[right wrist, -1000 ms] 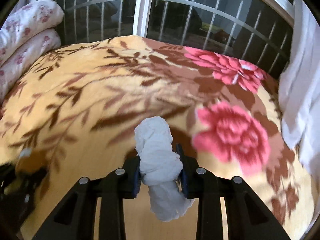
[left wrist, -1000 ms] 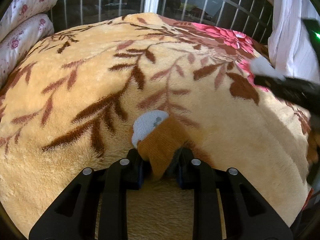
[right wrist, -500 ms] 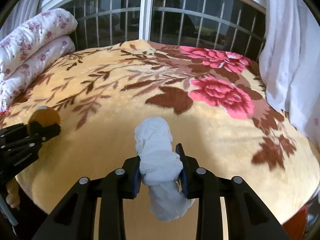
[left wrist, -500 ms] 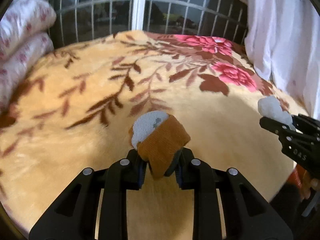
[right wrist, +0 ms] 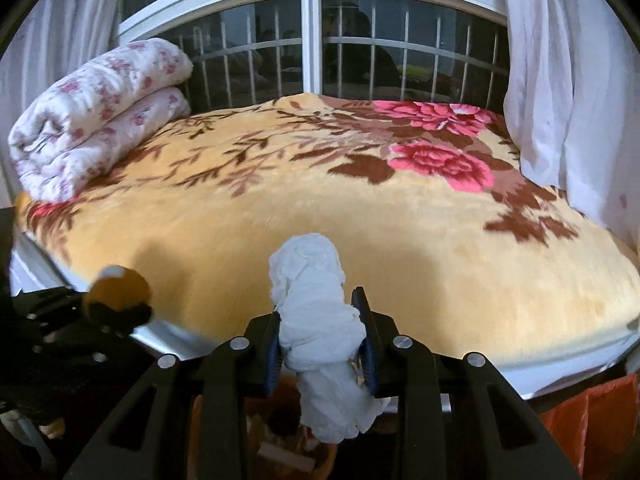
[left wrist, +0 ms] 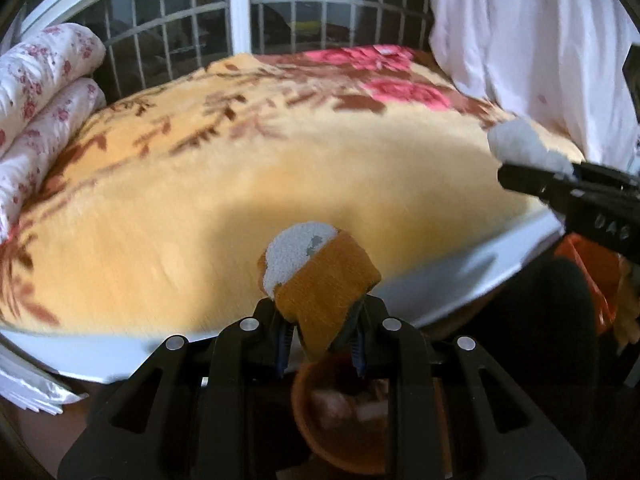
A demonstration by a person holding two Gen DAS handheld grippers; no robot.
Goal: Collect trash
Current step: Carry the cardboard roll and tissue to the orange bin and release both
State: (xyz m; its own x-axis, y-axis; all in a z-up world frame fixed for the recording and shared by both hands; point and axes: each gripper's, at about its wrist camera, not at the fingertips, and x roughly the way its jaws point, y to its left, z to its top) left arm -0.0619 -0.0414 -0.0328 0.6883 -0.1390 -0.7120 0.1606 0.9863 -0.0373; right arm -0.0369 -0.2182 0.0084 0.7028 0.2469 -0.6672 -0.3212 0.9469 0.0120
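Note:
My left gripper [left wrist: 320, 340] is shut on an orange sock with a pale grey toe [left wrist: 320, 276], held off the near edge of the bed. Right below it an orange-brown bin [left wrist: 340, 424] holds some trash. My right gripper [right wrist: 320, 344] is shut on a crumpled white tissue [right wrist: 316, 312], also off the bed's near edge, above a bin [right wrist: 280, 440] partly hidden by its fingers. Each gripper shows in the other's view: the right one with the tissue [left wrist: 524, 148] at right, the left one with the sock [right wrist: 116, 288] at left.
The bed carries a yellow floral blanket [right wrist: 320, 200] with a white frame edge [left wrist: 460, 280]. A folded white flowered quilt [right wrist: 96, 116] lies at the back left. White curtains [right wrist: 572, 100] hang at right before a barred window [right wrist: 312, 44]. An orange bag [right wrist: 588, 424] sits low at right.
Both grippers have pulled back from over the blanket to past the bed's near edge, still holding the sock and the tissue. The bin below has come into view.

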